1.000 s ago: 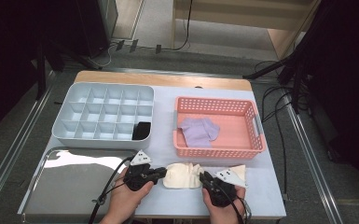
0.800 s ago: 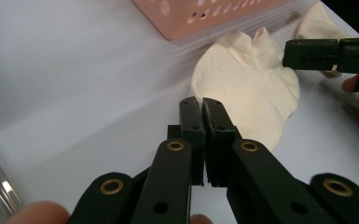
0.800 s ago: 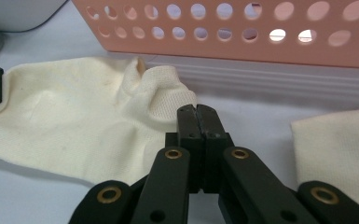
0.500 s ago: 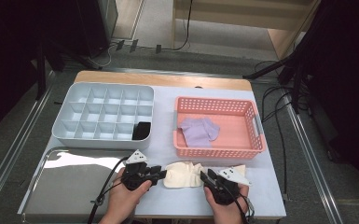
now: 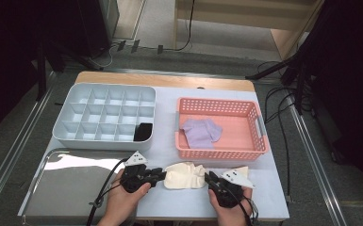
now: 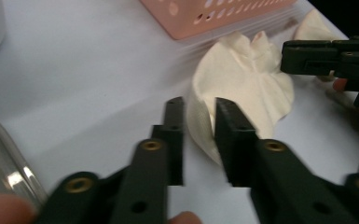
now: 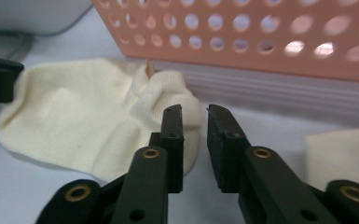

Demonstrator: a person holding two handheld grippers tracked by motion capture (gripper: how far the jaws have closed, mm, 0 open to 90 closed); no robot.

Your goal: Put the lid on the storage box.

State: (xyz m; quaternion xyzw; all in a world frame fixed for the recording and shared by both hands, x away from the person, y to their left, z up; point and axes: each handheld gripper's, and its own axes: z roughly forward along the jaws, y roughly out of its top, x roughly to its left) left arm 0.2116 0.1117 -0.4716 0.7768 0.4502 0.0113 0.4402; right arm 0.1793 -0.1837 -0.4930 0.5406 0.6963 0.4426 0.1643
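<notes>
A crumpled cream cotton sock [image 5: 185,175] lies on the pale surface [image 5: 165,141] just in front of the pink perforated plastic basket [image 5: 221,153]. The left tongs [image 6: 196,116], slightly parted, straddle its edge; their gap has barely changed. The right tongs [image 7: 193,122], narrowly parted after closing, sit beside its cuff. Both should bite fabric fully before lifting.

Overhead; gripper views share sock [image 5: 185,175].
</notes>
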